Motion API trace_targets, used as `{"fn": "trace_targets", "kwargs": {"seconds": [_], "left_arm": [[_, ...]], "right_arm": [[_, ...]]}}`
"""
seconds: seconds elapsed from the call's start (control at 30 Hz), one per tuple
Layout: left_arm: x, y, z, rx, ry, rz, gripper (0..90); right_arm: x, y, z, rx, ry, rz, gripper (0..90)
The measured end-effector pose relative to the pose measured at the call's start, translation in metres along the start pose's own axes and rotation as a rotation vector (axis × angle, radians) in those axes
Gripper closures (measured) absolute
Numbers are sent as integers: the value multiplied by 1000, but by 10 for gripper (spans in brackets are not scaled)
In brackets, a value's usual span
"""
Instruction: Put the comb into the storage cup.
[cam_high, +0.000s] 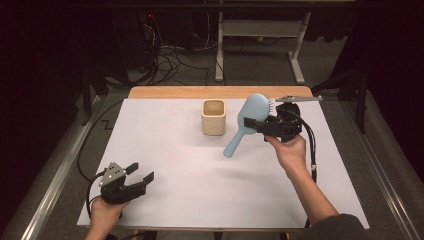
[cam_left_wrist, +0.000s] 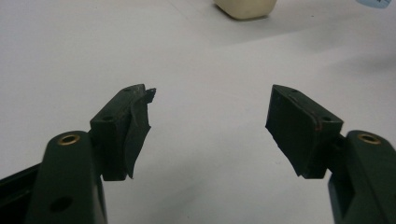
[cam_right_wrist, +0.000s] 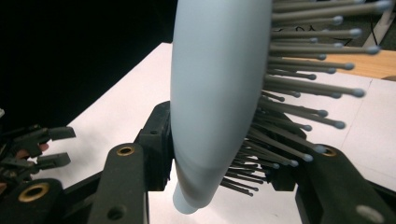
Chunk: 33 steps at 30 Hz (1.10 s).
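A light blue hairbrush (cam_high: 248, 121) hangs above the white table sheet (cam_high: 190, 170), handle slanting down to the left. My right gripper (cam_high: 256, 123) is shut on it where head meets handle. In the right gripper view the brush (cam_right_wrist: 212, 93) stands between the jaws, its grey bristles pointing right. A cream square cup (cam_high: 213, 117) stands upright just left of the brush; its base (cam_left_wrist: 246, 8) shows at the top of the left gripper view. My left gripper (cam_high: 141, 173) rests at the table's near left, open (cam_left_wrist: 210, 121) with nothing between its pads.
The white sheet covers a wooden table whose far edge (cam_high: 220, 92) is bare wood. Beyond it stand a white metal frame (cam_high: 260, 30) and tangled cables (cam_high: 170, 60) on the floor. The person's forearms enter from the bottom.
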<state>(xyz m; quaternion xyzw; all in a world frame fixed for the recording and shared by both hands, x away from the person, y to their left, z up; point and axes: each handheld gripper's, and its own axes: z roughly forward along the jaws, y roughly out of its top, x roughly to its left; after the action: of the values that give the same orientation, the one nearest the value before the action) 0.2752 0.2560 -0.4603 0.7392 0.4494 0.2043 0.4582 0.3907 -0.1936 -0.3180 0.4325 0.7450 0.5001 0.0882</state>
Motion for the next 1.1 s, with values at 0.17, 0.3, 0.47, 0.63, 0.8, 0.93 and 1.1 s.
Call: {"fn": "trace_targets", "kwargs": {"seconds": [0.17,0.3,0.47,0.63,0.8,0.93,1.1], "left_arm": [[0,0,0,2,-1,0,305],[0,0,0,1,-2,2,305],[0,0,1,5,-4,2,306],[0,0,0,3,-6,4,306],[2,-1,2,13,-7,-3,307],[2,0,1,11,-5,-4,308],[2,-1,3,16,-6,-1,308]], "right_arm": [[0,9,2,-3,-12,-1,530],[-1,15,4,-12,-11,10,530],[-2,20,8,-5,-17,16,530],[-3,23,12,3,-17,25,530],[-4,28,16,4,-14,30,529],[-3,32,17,-2,-13,29,529],[-3,35,18,-9,-9,23,528]]}}
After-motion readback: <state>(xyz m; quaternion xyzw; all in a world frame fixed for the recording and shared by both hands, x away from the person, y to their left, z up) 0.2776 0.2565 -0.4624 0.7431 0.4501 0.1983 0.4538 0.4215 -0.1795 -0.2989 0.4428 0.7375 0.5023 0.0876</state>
